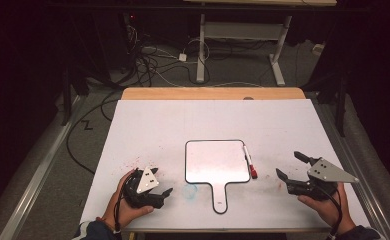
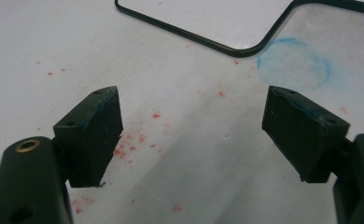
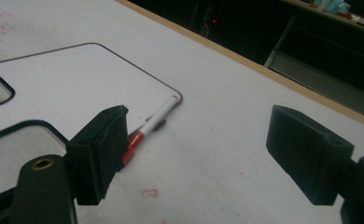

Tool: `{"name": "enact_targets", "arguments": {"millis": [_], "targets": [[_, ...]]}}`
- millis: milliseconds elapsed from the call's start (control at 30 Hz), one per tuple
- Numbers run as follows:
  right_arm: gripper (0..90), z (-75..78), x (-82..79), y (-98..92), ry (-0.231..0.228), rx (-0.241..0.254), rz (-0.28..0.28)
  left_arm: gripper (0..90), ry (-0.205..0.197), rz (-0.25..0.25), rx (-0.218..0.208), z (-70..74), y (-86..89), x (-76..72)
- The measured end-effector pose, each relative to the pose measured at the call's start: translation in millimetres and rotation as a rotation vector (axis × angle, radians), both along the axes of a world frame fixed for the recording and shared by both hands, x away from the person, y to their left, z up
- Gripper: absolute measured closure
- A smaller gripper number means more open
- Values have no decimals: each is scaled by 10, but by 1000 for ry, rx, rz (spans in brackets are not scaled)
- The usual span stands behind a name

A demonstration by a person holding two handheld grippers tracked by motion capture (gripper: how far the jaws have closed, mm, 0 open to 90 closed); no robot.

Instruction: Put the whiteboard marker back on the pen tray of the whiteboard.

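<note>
White counter under dim light — a paddle-shaped whiteboard lies near the front edge with a marker beside it.

Dark floor with tangled cables lies beyond the counter's far wooden edge. Lying flat at the middle of the front half, the whiteboard points its handle at the front edge; the red-capped marker lies along its right side, touching or just beside the frame. Toward the front-left corner, the left gripper rests low with jaws spread wide and nothing between them, over red flecks and near a blue ring stain. Toward the front-right corner, the right gripper stands wide open and empty — aimed at the marker, a little apart from it.
</note>
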State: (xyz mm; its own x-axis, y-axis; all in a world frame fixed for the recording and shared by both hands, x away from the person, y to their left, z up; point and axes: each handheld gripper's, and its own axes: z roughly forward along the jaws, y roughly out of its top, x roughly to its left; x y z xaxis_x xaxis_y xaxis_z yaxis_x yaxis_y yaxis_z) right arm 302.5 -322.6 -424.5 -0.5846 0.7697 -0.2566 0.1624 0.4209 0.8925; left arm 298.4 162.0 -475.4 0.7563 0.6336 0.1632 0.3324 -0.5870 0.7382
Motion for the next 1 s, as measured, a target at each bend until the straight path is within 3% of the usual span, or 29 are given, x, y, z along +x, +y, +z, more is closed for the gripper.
{"name": "enact_targets", "arguments": {"millis": [67,367,500,667,800,1000], "targets": [[198,-62,-21,-54,7,18,-6,194,3,1,-2,-3,-2,5],[195,-334,-90,-196,86,1,-48,194,9,-8,5,-16,-36,12],[204,-345,-91,-188,88,4,-48,194,5,-2,7,-10,-33,-8],[207,-338,-119,-155,75,-47,-61,194,-3,-7,10,-2,-38,-19],[205,-311,-139,-135,59,-56,-63,194,-3,-12,7,-5,-31,-16],[211,-311,-124,-123,77,-32,-48,194,-2,-17,8,-7,-34,0]]}}
